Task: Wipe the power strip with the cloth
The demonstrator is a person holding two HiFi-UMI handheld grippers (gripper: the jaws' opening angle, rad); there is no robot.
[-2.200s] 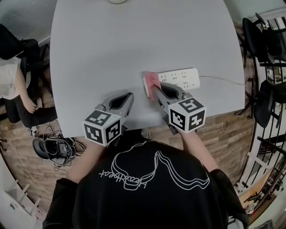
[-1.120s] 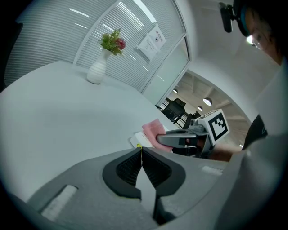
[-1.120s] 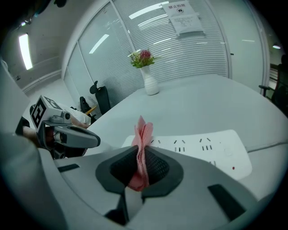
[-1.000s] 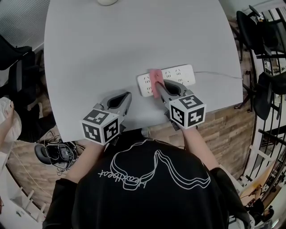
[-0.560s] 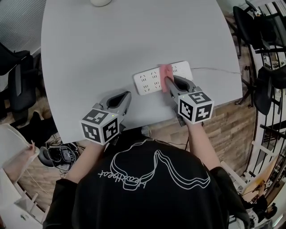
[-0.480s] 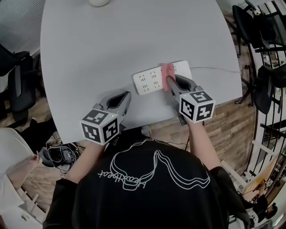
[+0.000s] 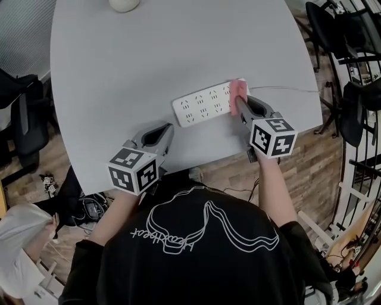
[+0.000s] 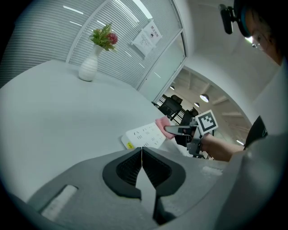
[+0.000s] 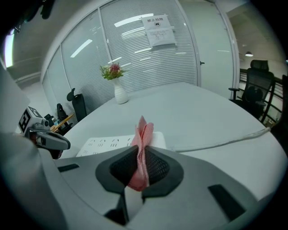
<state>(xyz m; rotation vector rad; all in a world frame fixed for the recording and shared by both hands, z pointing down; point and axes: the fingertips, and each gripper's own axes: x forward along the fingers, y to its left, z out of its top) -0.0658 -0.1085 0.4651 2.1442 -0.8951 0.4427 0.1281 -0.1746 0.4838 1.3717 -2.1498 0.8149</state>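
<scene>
A white power strip (image 7: 205, 103) lies on the grey table (image 7: 149, 53), its cord (image 7: 286, 90) running off to the right. My right gripper (image 7: 240, 106) is shut on a folded pink cloth (image 7: 239, 90), which rests on the strip's right end. In the right gripper view the pink cloth (image 9: 141, 150) stands pinched between the pads, with the power strip (image 9: 114, 143) just beyond. My left gripper (image 7: 159, 136) sits near the table's front edge, shut and holding nothing. The left gripper view shows the power strip (image 8: 144, 134) and the pink cloth (image 8: 163, 122) ahead to the right.
A white vase (image 7: 124, 5) stands at the table's far edge; it holds flowers (image 8: 104, 37) in the left gripper view. Black office chairs (image 7: 348, 95) stand to the right of the table, another chair (image 7: 21, 113) to the left. Cables lie on the wooden floor (image 7: 89, 205).
My right gripper has slid the pink cloth along the power strip from its left end to its right end. The left gripper has stayed in place.
</scene>
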